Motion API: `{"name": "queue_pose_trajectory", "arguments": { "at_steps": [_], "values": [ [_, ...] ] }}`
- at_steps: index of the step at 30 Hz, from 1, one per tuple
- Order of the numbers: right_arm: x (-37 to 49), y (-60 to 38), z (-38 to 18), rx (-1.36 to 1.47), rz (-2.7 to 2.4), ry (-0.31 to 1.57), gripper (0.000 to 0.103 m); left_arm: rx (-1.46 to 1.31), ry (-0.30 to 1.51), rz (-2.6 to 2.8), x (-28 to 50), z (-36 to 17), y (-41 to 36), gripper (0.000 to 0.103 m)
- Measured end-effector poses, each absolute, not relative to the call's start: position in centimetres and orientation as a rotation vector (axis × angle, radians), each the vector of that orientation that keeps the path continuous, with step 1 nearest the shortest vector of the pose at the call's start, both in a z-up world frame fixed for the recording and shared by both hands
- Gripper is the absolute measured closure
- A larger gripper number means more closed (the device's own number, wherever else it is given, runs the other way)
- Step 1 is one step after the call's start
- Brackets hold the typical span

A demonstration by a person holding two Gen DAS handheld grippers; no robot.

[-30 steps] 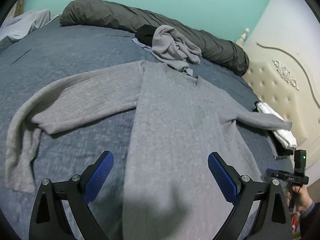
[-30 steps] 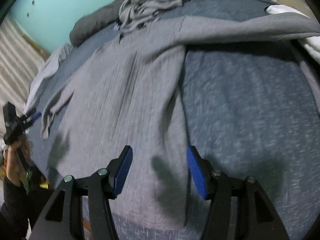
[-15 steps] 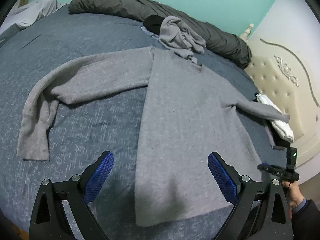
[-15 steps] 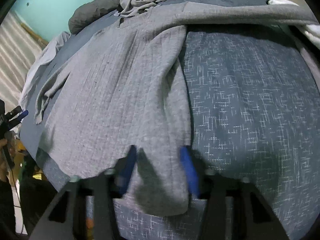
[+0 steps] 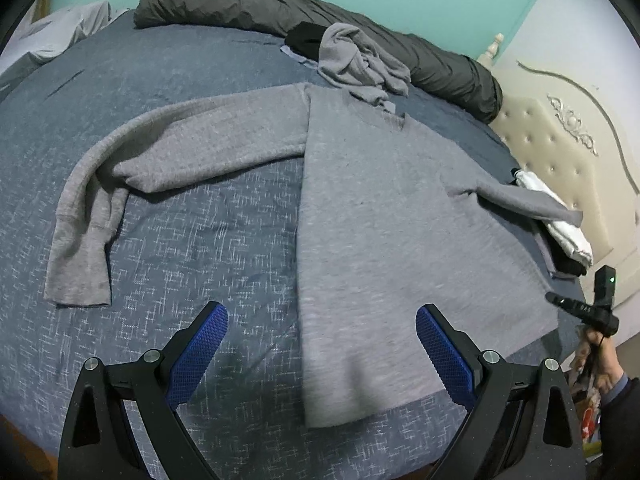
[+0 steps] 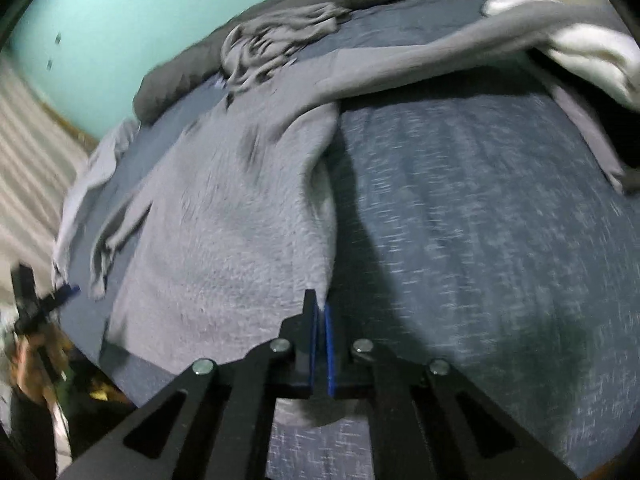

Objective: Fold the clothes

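A grey knit sweater [image 5: 380, 208] lies spread face down on the blue bed cover, one sleeve [image 5: 160, 148] stretched and bent to the left, the other reaching right over a white garment. My left gripper [image 5: 320, 344] is open and empty, held above the sweater's lower left hem corner. My right gripper [image 6: 320, 312] is shut on the sweater's lower right hem corner [image 6: 316, 240], and the fabric edge rises in a ridge from the jaws. The right gripper also shows far right in the left wrist view [image 5: 592, 308].
A crumpled grey garment [image 5: 360, 64] and a black one lie past the collar, against a dark grey rolled duvet [image 5: 320, 28]. Folded white clothing [image 5: 560, 220] sits by the cream tufted headboard [image 5: 560, 140]. The blue bed cover [image 5: 180, 248] drops off at the near edge.
My right gripper has closed on the sweater's hem corner; it was open around it a second ago. My left gripper has pulled back and up, still open.
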State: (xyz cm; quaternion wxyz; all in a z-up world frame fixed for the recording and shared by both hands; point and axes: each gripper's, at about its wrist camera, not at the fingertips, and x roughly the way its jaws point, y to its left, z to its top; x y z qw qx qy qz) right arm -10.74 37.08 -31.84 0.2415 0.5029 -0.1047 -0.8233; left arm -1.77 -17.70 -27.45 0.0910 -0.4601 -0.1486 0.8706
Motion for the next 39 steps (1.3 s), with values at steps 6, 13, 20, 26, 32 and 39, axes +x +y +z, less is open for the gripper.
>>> {"name": "queue_pose_trajectory", "arguments": {
  "at_steps": [6,13,20,26,32,39],
  "values": [
    [-11.1,39.5,-33.2,1.427,-2.299,-0.383,0.100,-1.420,-0.410,2.528,-2.0,-29.3,-16.8,0.005],
    [-11.2,39.1,-33.9,1.434,-2.302,-0.390,0.100,-1.513,-0.398,2.485,-2.5,-31.9,-16.0,0.006],
    [-11.1,39.0,-34.1,1.433,-2.279,-0.387,0.100,-1.588,-0.390,2.432,-2.7,-34.1,-15.3,0.006],
    [-10.9,39.1,-34.5,1.439,-2.269,-0.400,0.100,-1.595,-0.394,2.371,-2.2,-35.3,-14.4,0.009],
    [-10.9,39.5,-34.4,1.435,-2.255,-0.422,0.100,-1.597,-0.405,2.309,-1.8,-35.6,-14.3,0.036],
    [-10.9,39.3,-34.5,1.461,-2.240,-0.409,0.099,-1.602,-0.446,2.253,-1.6,-36.0,-14.4,0.070]
  ]
}}
